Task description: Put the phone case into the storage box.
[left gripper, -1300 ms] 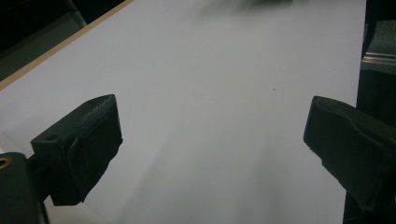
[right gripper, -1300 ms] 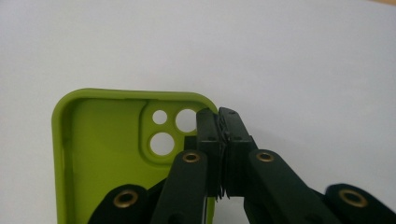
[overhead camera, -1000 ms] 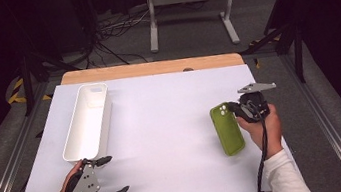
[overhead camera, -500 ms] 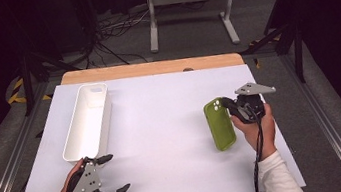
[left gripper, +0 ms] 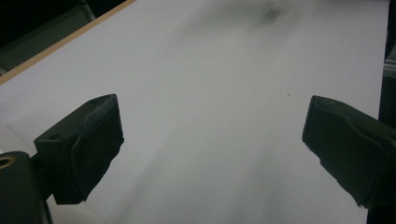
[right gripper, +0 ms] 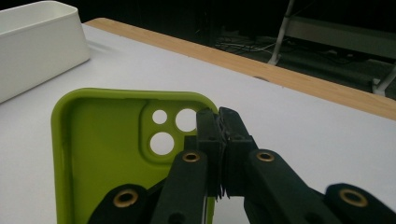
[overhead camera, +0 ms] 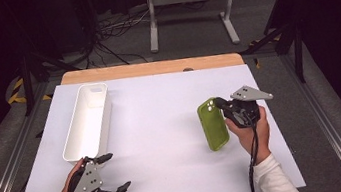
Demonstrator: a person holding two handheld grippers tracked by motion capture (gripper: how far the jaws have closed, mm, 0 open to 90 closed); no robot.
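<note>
right tongs (overhead camera: 220, 103) clamped on the side wall of the green phone case (overhead camera: 212, 124), near its camera cutouts; a rim pinch likely suits the thin shell. case sits at the counter's (overhead camera: 160, 107) right, possibly tilted. left tongs (overhead camera: 111, 172) apart, idle near the front-left edge, beside the white bin (overhead camera: 88, 118).

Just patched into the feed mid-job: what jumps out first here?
The bright green phone case on the right side of the white table, its edge pinched in the shut right gripper, inner side and camera holes facing up. Next, the long white bin at far left. The left gripper hovers open near the front-left corner, holding nothing.
</note>
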